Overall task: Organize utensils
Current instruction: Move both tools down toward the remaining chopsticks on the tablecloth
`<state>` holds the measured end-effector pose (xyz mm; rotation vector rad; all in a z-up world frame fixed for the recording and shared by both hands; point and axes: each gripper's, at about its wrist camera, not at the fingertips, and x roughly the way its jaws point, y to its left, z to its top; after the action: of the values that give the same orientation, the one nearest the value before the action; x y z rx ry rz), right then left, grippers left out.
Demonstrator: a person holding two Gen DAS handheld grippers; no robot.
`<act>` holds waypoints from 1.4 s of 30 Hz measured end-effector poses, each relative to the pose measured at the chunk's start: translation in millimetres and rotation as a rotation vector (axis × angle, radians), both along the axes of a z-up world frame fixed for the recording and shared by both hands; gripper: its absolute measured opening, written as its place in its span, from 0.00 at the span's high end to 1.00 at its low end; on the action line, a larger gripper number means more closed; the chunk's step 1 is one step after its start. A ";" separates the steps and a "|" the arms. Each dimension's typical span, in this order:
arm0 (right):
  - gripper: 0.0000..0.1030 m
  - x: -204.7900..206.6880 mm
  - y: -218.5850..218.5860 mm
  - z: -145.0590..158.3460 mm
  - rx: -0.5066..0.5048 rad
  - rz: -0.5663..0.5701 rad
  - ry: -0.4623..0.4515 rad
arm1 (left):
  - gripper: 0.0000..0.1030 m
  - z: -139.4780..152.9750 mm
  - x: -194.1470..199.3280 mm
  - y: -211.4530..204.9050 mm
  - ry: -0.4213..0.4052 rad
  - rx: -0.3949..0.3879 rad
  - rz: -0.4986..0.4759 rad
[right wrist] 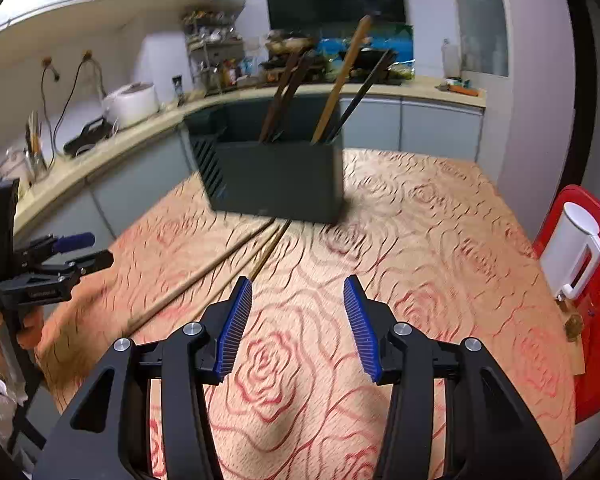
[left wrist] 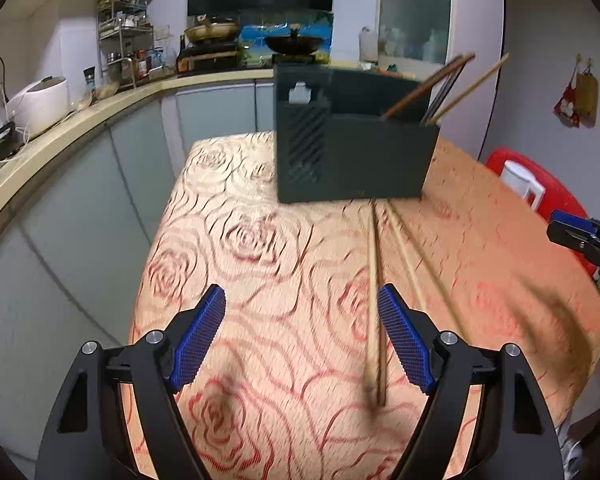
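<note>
Grippers of both hands hang above a table [left wrist: 260,240] draped in a peach cloth printed with red roses. Nearest the lens in the left wrist view, the left gripper [left wrist: 302,312] has its blue-padded jaws spread wide and empty; its right pad overlaps one of the loose chopsticks [left wrist: 374,280] in the picture, though whether it touches cannot be told. In the right wrist view, the right gripper [right wrist: 298,300] likewise has its jaws parted, less widely, with only bare cloth between them. The loose chopsticks lie flat on the cloth, running from near the left gripper away to the foot of the utensil holder [left wrist: 352,152]; they appear to number two or three, but blur prevents an exact count. The holder, a dark rectangular box, stands upright mid-table, with several more chopsticks [right wrist: 336,84] leaning out of its right-hand compartment. To the right of the table sits a red stool [right wrist: 596,300] bearing a white container [right wrist: 572,252]. Beyond the table, a curved counter [left wrist: 80,120] carries a white rice cooker [left wrist: 42,100], a wire rack [left wrist: 126,40] and two woks [left wrist: 294,42].
</note>
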<state>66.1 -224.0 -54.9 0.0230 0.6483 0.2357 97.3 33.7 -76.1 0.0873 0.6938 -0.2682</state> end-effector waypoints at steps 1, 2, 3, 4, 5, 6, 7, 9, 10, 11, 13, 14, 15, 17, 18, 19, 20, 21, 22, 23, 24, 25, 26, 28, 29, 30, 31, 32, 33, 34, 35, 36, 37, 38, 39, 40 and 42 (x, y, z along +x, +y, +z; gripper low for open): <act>0.55 -2.8 3.4 -3.4 -0.005 0.006 0.004 | 0.26 -3.5 -2.9 0.1 -0.003 0.017 0.004; 0.55 -4.2 5.4 -6.8 -0.009 0.012 0.010 | 0.26 -7.7 -7.0 0.5 -0.009 0.045 0.005; 0.55 -6.2 6.0 -8.8 -0.009 0.016 0.014 | 0.26 -9.9 -9.5 -0.1 -0.011 0.068 0.001; 0.55 -6.3 7.8 -10.4 -0.008 0.021 0.020 | 0.26 -11.9 -11.9 -1.4 -0.012 0.087 -0.007; 0.55 -7.5 9.9 -13.3 -0.004 0.023 0.025 | 0.26 -14.4 -15.0 -3.0 -0.008 0.106 -0.023; 0.55 -8.2 10.2 -15.3 0.003 0.024 0.032 | 0.26 -15.9 -16.6 -4.6 -0.005 0.118 -0.034; 0.55 -9.0 10.5 -17.1 0.007 0.025 0.037 | 0.26 -19.2 -19.5 -6.5 -0.002 0.139 -0.048; 0.55 -9.9 11.5 -19.7 0.012 0.026 0.046 | 0.26 -23.7 -22.3 -10.5 0.001 0.172 -0.063; 0.55 -10.7 11.7 -20.7 0.014 0.027 0.050 | 0.26 -26.4 -23.1 -12.3 0.003 0.187 -0.069; 0.55 -10.9 11.5 -21.3 0.015 0.027 0.052 | 0.26 -29.4 -23.3 -14.1 0.011 0.200 -0.075; 0.55 -12.1 11.4 -21.0 0.016 0.026 0.052 | 0.27 -34.3 -22.9 -16.1 0.026 0.210 -0.089; 0.55 -12.2 10.5 -20.3 0.017 0.024 0.050 | 0.27 -36.7 -22.8 -17.6 0.034 0.218 -0.099; 0.55 -12.5 9.6 -19.5 0.020 0.021 0.048 | 0.27 -38.9 -22.8 -19.4 0.040 0.229 -0.105; 0.55 -12.6 8.0 -18.3 0.024 0.016 0.044 | 0.27 -44.3 -22.0 -22.3 0.055 0.255 -0.112; 0.55 -12.8 7.1 -17.8 0.026 0.013 0.043 | 0.27 -46.5 -21.9 -23.2 0.063 0.259 -0.116; 0.55 -12.9 6.8 -17.7 0.027 0.011 0.042 | 0.27 -48.2 -21.9 -23.7 0.070 0.259 -0.121; 0.55 -13.2 6.5 -17.8 0.028 0.010 0.041 | 0.27 -50.0 -22.0 -24.4 0.076 0.262 -0.125; 0.55 -13.5 6.1 -18.3 0.029 0.009 0.042 | 0.27 -50.2 -22.5 -25.3 0.072 0.262 -0.124; 0.55 -13.6 6.2 -19.1 0.028 0.009 0.043 | 0.27 -50.3 -22.6 -25.7 0.073 0.261 -0.126; 0.55 -13.7 6.8 -20.4 0.028 0.011 0.046 | 0.27 -50.3 -22.4 -26.3 0.077 0.254 -0.130; 0.55 -13.5 7.6 -21.4 0.028 0.014 0.049 | 0.27 -50.3 -22.2 -27.4 0.080 0.248 -0.133; 0.55 -13.8 8.6 -22.7 0.028 0.017 0.052 | 0.27 -50.8 -21.7 -28.2 0.084 0.239 -0.137; 0.55 -14.2 10.0 -24.1 0.028 0.021 0.055 | 0.27 -51.1 -21.6 -29.7 0.084 0.234 -0.140; 0.55 -15.6 14.9 -27.9 0.023 0.035 0.064 | 0.28 -51.3 -21.3 -32.6 0.082 0.228 -0.148; 0.55 -16.1 17.2 -28.9 0.022 0.040 0.067 | 0.29 -51.5 -20.7 -33.8 0.082 0.223 -0.150; 0.55 -17.1 20.4 -31.4 0.022 0.051 0.074 | 0.31 -51.5 -20.1 -34.7 0.086 0.216 -0.153; 0.55 -18.4 23.8 -33.6 0.022 0.061 0.079 | 0.32 -51.5 -19.2 -35.3 0.089 0.208 -0.154; 0.55 -20.3 28.2 -36.6 0.023 0.076 0.086 | 0.34 -51.5 -18.2 -35.9 0.092 0.200 -0.155; 0.55 -21.7 31.2 -38.6 0.022 0.088 0.091 | 0.35 -51.6 -17.6 -36.5 0.094 0.195 -0.154; 0.55 -23.1 34.9 -41.1 0.020 0.103 0.097 | 0.36 -51.7 -16.8 -36.5 0.095 0.189 -0.154; 0.55 -25.1 39.2 -43.6 0.018 0.118 0.102 | 0.39 -51.8 -15.9 -36.3 0.097 0.183 -0.150; 0.55 -27.6 45.3 -46.7 0.015 0.137 0.109 | 0.41 -51.6 -15.3 -35.5 0.096 0.181 -0.146; 0.55 -29.5 50.4 -49.5 0.013 0.153 0.115 | 0.42 -51.6 -14.4 -34.5 0.095 0.180 -0.138; 0.55 -31.0 55.7 -52.4 0.010 0.170 0.122 | 0.43 -51.5 -13.6 -34.1 0.094 0.179 -0.131; 0.55 -32.7 59.9 -54.9 0.006 0.181 0.126 | 0.45 -51.5 -12.8 -32.8 0.094 0.177 -0.123; 0.55 -34.0 65.0 -57.4 -0.001 0.192 0.131 | 0.46 -51.8 -11.6 -31.5 0.095 0.172 -0.117; 0.55 -36.7 75.5 -62.2 -0.019 0.214 0.133 | 0.49 -51.5 -8.9 -27.2 0.103 0.148 -0.108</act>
<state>29.4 -148.4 -117.1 -0.0498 0.7862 0.4372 88.4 6.4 -127.7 0.2543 0.8124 -0.3268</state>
